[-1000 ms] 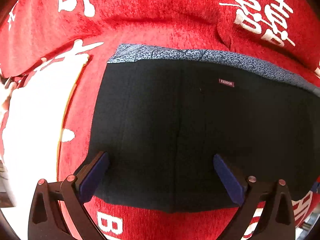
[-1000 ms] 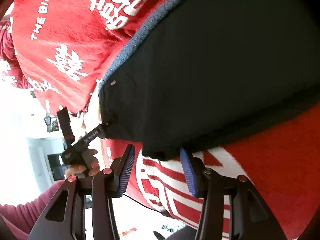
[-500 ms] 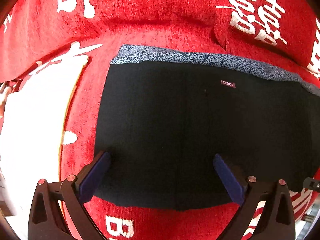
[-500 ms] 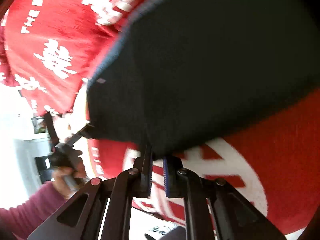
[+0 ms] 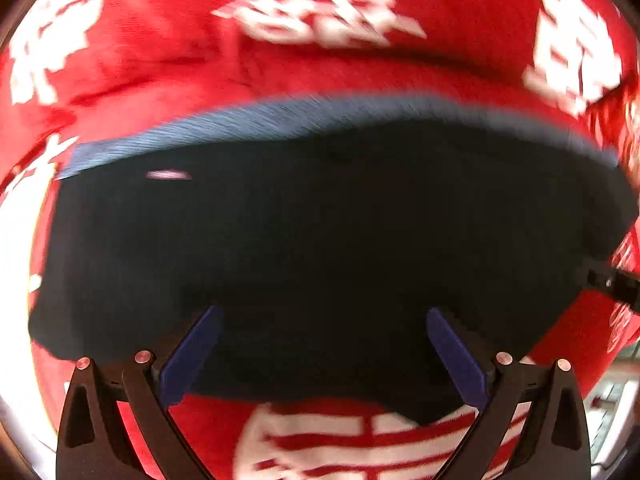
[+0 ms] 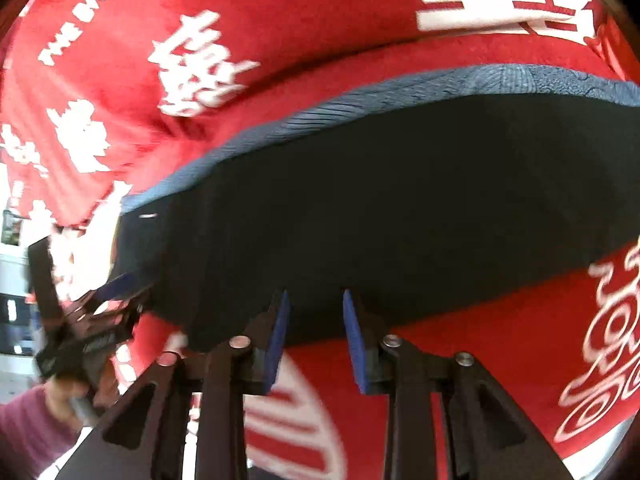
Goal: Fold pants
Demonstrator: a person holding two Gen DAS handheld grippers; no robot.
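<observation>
Since the earlier frames your left tool (image 5: 320, 354) has slid sideways along the folded black fabric pants (image 5: 320, 248), so the small pale label (image 5: 167, 175) that sat right of centre in its view now sits far to the left, and your right tool (image 6: 314, 332), which had pressed together at the near hem, is opening again with its blue pads (image 6: 278, 344) apart. Starting at the left of the right wrist view, you can see your left hand (image 6: 66, 398) in a pink sleeve (image 6: 24, 428) holding the left tool at the pants' left corner; its fingers stand spread wide, nothing pinched between them. The pants lie flat on the red plush blanket with white lettering (image 6: 280, 20), a blue-grey patterned waistband strip (image 6: 460, 84) running along their far edge, well folded into a wide dark band. Moving right, the right tool hangs over the near hem, the black cloth's edge just past its pad tips, the pads not pressing on it. At the far right of the left wrist view, part of the right tool's black frame (image 5: 612, 282) pokes in beside the pants.
</observation>
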